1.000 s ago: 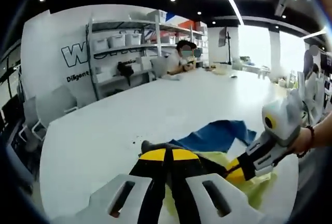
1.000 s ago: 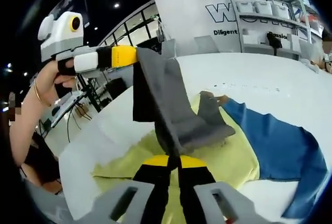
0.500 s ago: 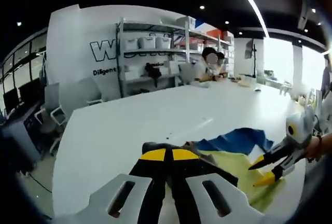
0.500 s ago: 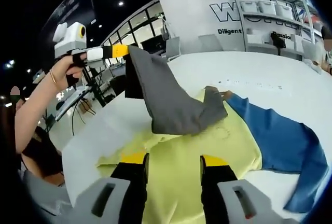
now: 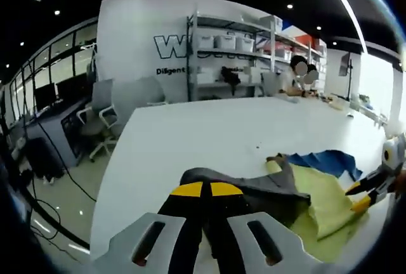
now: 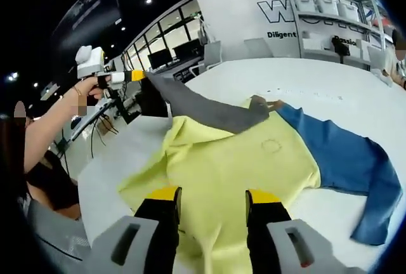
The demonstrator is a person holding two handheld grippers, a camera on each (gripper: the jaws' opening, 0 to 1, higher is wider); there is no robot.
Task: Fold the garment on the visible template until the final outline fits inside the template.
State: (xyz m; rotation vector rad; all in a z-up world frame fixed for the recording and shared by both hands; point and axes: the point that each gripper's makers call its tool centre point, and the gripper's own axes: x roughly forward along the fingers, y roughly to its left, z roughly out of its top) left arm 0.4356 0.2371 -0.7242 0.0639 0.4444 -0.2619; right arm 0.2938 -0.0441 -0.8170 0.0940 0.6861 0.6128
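Right gripper view lays your garment (image 6: 247,160) out across the white surface (image 6: 330,90): a yellow body, a blue sleeve (image 6: 346,166) trailing toward the right of the picture, and a grey sleeve (image 6: 196,106) pulled taut up to your left gripper (image 6: 136,75), whose jaws are clamped on its end. Your right gripper (image 6: 208,205) hovers over the near hem with its jaws spread apart and nothing between them.

Expect soft, light cloth that drapes and creases wherever it is unsupported; it will likely slide easily on the smooth surface. Pinch at a hem, cuff or corner, not mid-panel, so a fold line follows you cleanly.

Left gripper view gives what the other cannot: the grey cloth (image 5: 254,188) bunched right at the closed jaws of the left gripper (image 5: 203,190), and your right gripper (image 5: 374,188) off at the far edge of the yellow panel (image 5: 323,204). No template outline is clear to me in either view.
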